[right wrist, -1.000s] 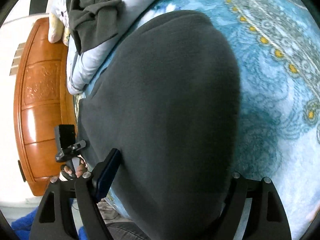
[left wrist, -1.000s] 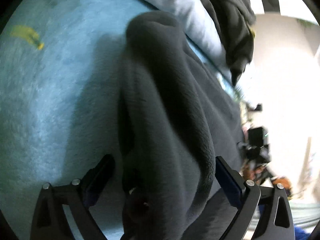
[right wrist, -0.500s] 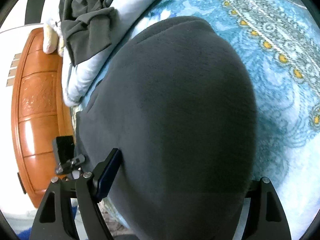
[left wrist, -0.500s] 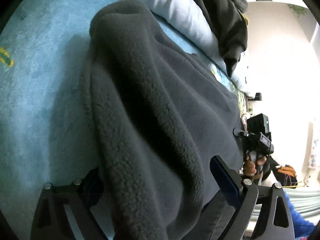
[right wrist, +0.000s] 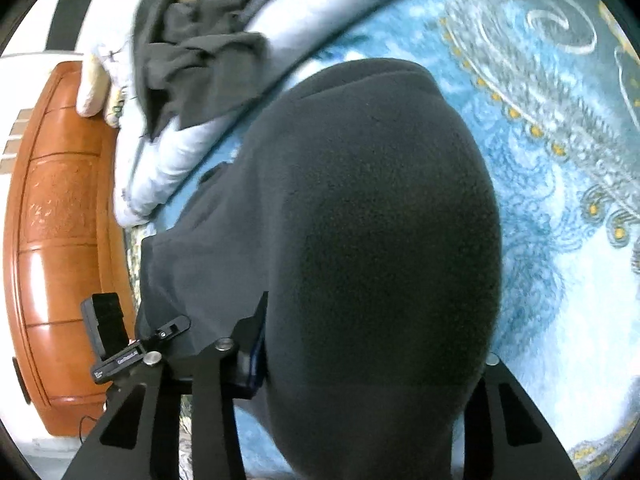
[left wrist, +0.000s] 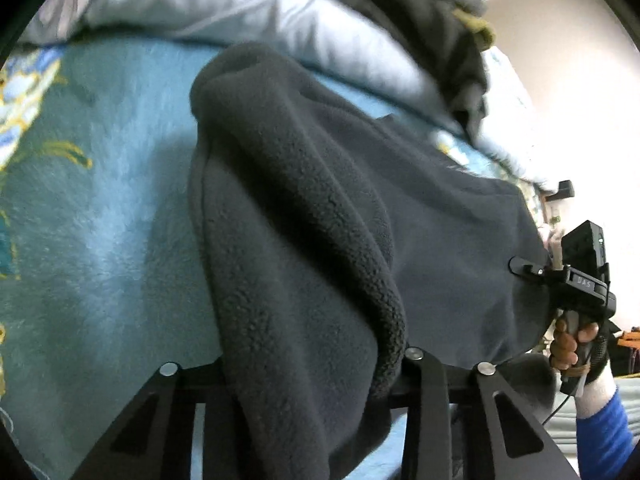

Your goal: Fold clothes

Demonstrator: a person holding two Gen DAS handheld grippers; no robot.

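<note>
Fleece garment (left wrist: pixel 320 240), dark grey, is lying on the blue patterned blanket (left wrist: pixel 100 220), with its near edge bunching up between both claws. Left gripper (left wrist: pixel 304 364) is clenching a thick roll of the fleece; its jaws have just been closing on that fabric. Right gripper (right wrist: pixel 372 356) is likewise grasping the near edge at 6 o'clock in its own view, jaws having just been closing, cloth filling the gap.

Step in hand, as judged: picking up the near hem to start a fold. Next move is probably calling for carrying both corners together toward 12 o'clock, keeping the edge taut and level.

Pads on both claws are being hidden by fleece, so contact is being inferred from the squeezed cloth. Garment type is staying unclear. A pale duvet (right wrist: pixel 224 92) with another dark garment (right wrist: pixel 192 60) is sitting at 11 o'clock, blurred.
</note>
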